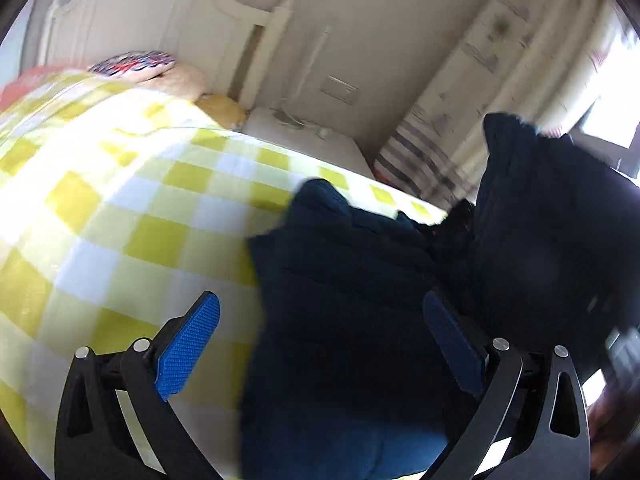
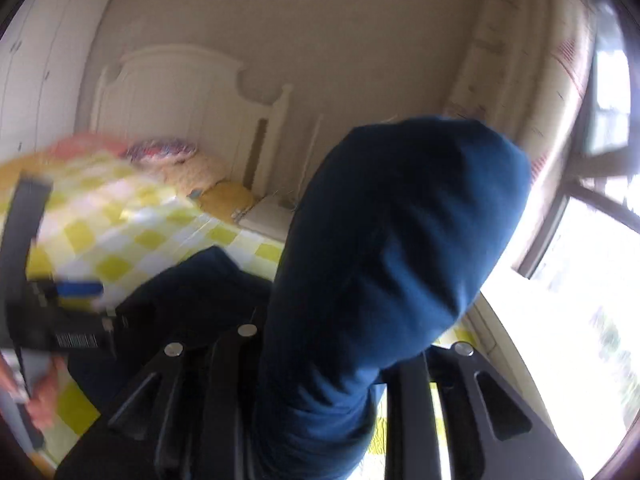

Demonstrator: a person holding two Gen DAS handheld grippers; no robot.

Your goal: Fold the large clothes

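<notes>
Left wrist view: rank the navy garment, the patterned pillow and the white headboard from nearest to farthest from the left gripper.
1. Navy garment: right at the left gripper, between its open fingers.
2. Patterned pillow: upper left, at the bed's far end.
3. White headboard: behind the pillow, against the wall.

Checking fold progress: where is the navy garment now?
The navy garment is bunched in the right gripper, trailing onto the checked bedspread.

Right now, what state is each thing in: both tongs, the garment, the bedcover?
Left tongs: open, pads apart, nothing pinched; the dark garment lies under and between them.
Right tongs: shut on the blue garment, a bunch of cloth bulging up out of them.
Blue garment: crumpled, partly lifted off the bed, not yet folded.
Checked bedcover: spread over the bed, under the garment.
</notes>
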